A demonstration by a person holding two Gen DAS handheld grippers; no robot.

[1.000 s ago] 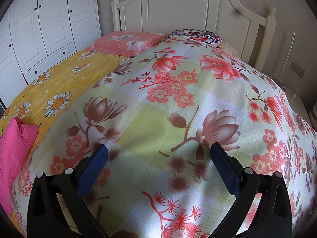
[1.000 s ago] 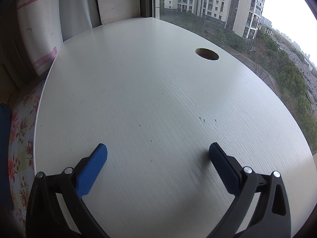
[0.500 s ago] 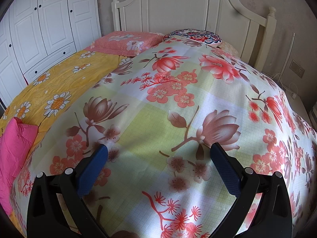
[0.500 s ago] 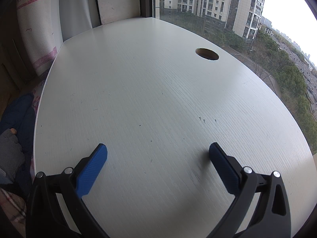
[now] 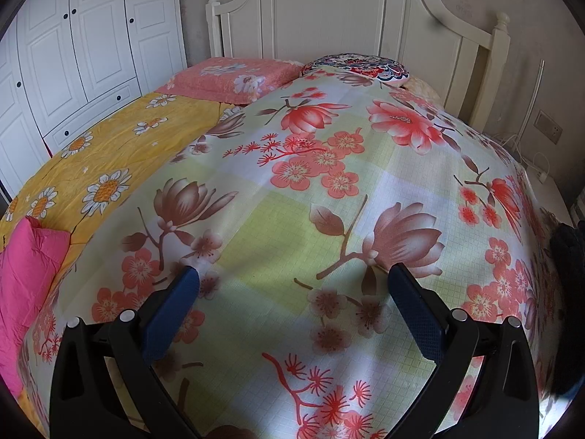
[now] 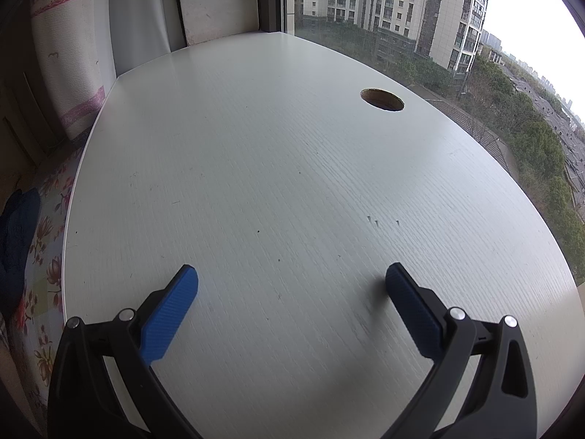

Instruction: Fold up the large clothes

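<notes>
Through the left wrist camera I see my left tongs (image 5: 290, 278) spread wide and empty over one floral bedsheet (image 5: 329, 190), with two pillows (image 5: 234, 77) at the headboard and a dark garment (image 5: 568, 256) at the bed's right edge. Through the right wrist camera, my right tongs (image 6: 290, 276) gape empty over one white table (image 6: 274, 183) with one round hole (image 6: 382, 99); a blue garment (image 6: 16, 219) lies left of it.

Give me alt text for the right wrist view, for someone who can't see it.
The open right claw hovers over a bare white desk with a round cable hole. Apartment towers fill the window beyond; dark blue cloth lies on floral bedding at far left.
</notes>
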